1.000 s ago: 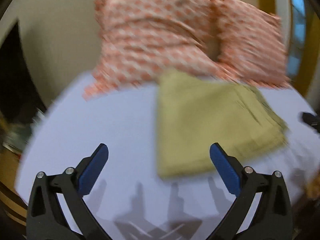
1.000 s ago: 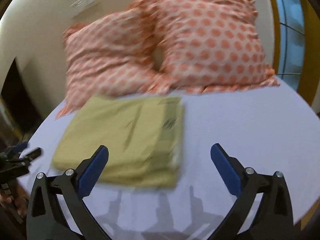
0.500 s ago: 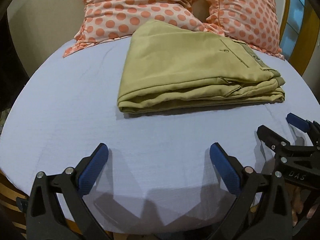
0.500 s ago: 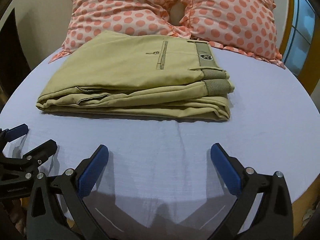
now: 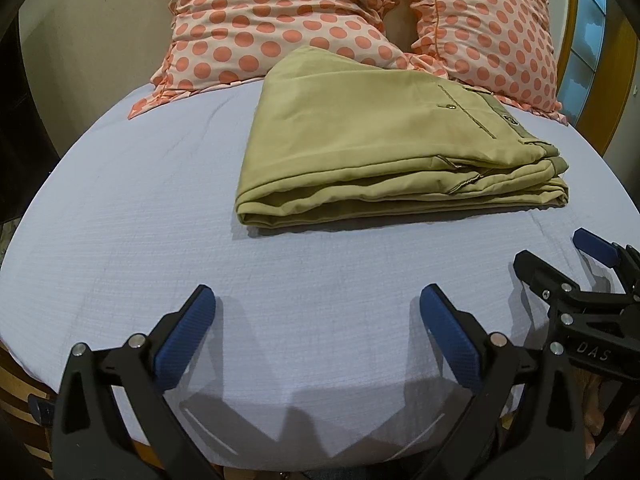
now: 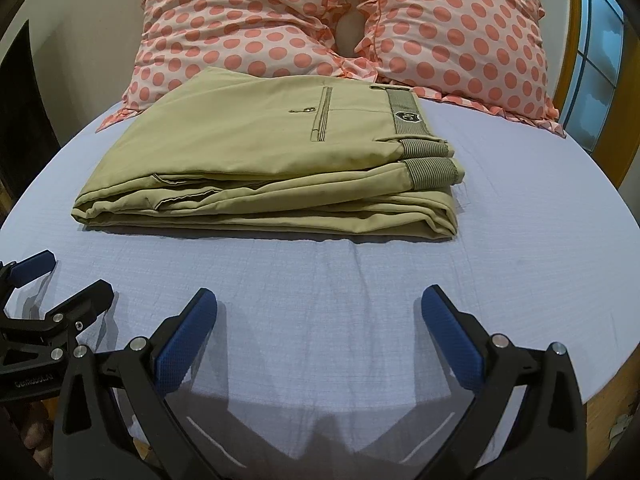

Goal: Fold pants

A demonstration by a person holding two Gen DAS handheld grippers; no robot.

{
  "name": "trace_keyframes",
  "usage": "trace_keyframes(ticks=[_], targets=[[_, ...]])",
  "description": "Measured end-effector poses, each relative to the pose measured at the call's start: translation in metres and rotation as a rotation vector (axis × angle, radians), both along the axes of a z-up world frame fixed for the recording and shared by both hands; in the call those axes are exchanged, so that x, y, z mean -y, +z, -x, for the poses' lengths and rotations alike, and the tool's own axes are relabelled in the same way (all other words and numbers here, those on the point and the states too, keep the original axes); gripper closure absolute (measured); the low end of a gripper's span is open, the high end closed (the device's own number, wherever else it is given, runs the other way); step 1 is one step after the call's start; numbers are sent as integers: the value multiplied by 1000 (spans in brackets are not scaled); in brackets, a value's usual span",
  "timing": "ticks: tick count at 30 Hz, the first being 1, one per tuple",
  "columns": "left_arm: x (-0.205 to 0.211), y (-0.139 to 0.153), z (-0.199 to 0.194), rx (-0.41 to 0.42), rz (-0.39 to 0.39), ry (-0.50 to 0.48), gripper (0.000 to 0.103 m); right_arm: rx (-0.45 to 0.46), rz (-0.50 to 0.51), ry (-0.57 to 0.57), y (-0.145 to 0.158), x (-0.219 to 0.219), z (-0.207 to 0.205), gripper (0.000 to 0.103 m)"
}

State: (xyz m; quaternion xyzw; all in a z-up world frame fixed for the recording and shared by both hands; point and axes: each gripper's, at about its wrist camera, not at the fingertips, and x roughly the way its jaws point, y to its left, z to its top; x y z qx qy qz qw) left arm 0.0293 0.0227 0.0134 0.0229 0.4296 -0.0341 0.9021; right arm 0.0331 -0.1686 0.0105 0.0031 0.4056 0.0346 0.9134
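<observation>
Khaki pants point(image 5: 380, 144) lie folded in a flat stack on the lilac bed sheet point(image 5: 140, 220), back pocket and waistband on top; they also show in the right wrist view point(image 6: 260, 160). My left gripper point(image 5: 318, 332) is open and empty, low over the sheet in front of the stack. My right gripper point(image 6: 320, 332) is open and empty, also in front of the stack. The right gripper shows at the right edge of the left wrist view point(image 5: 560, 264), and the left gripper at the left edge of the right wrist view point(image 6: 60, 280).
Two pink polka-dot pillows point(image 6: 248, 28) point(image 6: 460, 36) lean against the wall behind the pants. The bed's wooden edge point(image 6: 608, 392) runs below the sheet at the front. A window point(image 6: 596, 52) is at the right.
Both grippers have dropped low and pulled back toward the front edge of the bed, away from the folded pants. The views went from blurred to steady. The pants have not moved.
</observation>
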Motion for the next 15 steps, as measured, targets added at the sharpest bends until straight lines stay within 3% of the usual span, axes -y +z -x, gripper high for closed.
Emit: trace_keyframes(ticks=[15], targets=[[0, -1, -1, -13, -5, -5, 2, 0, -1, 1, 0, 0, 0, 1]])
